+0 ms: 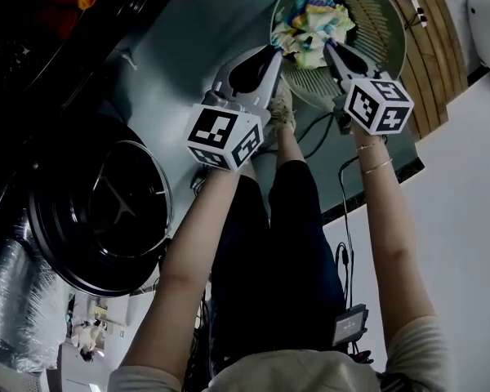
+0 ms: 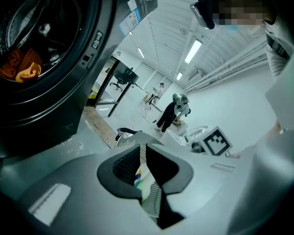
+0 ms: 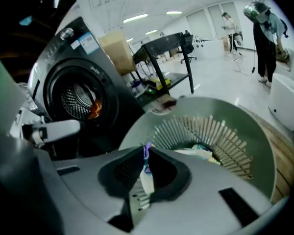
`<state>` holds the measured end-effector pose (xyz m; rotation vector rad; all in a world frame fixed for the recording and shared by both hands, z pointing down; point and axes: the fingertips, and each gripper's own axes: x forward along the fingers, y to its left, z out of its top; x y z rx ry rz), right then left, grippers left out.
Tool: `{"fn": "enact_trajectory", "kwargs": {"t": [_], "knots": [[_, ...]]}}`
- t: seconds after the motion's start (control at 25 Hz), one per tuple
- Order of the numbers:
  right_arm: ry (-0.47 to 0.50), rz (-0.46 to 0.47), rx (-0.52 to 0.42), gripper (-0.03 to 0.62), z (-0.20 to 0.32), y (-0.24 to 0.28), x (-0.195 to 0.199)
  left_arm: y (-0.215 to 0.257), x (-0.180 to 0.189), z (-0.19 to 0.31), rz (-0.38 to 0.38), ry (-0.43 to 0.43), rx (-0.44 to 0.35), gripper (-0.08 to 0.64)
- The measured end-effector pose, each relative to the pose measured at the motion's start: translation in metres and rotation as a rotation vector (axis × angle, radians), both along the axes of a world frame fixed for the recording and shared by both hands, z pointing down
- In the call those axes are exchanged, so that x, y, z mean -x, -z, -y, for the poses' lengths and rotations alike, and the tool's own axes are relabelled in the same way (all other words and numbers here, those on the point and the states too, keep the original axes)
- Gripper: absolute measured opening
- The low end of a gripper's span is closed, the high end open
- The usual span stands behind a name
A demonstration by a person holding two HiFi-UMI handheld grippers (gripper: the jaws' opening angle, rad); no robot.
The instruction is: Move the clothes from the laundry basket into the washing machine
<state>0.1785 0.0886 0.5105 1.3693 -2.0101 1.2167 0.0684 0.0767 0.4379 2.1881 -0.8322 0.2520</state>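
Garment [image 1: 314, 21], multicoloured, hangs over the green laundry basket [image 1: 385, 43] at upper right. Left gripper [image 1: 273, 53] and right gripper [image 1: 330, 49] fingers pinch its edges, sharing its bulk. Washing machine door [image 1: 106, 211] stands open lower left.

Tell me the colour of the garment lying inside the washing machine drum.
Orange; the garment shows best in the left gripper view.

The bunched cloth [image 1: 313, 19], streaked yellow, blue, green and white, hung just over the round grey-green laundry basket [image 1: 385, 51] with its slatted wall. The left gripper [image 1: 275, 53] pinched one edge and the right gripper [image 1: 329, 47] the other, both sets of jaws closed on fabric. The dark front-loading washing machine [image 3: 63, 82] stood near, its round door [image 1: 106, 211] swung open. An orange garment [image 2: 19, 66] lay crumpled in the drum.
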Motion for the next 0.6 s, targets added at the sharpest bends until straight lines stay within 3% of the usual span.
{"fn": "enact_trajectory", "kwargs": {"t": [0.04, 0.16, 0.36, 0.6], "knots": [[0.008, 0.008, -0.039, 0.037, 0.004, 0.019, 0.006, 0.003, 0.0, -0.001, 0.006, -0.008, -0.002, 0.037], [0.044, 0.024, -0.156, 0.035, 0.021, 0.073, 0.022, 0.009, -0.004, 0.001, 0.018, -0.051, -0.004, 0.198], [0.117, 0.119, -0.278, 0.035, 0.035, 0.144, 0.056, 0.022, -0.012, 0.002, 0.084, -0.167, -0.073, 0.276], [0.226, 0.263, -0.384, 0.035, 0.045, 0.201, 0.099, 0.055, -0.02, 0.024, 0.034, -0.219, -0.185, 0.29]]}}
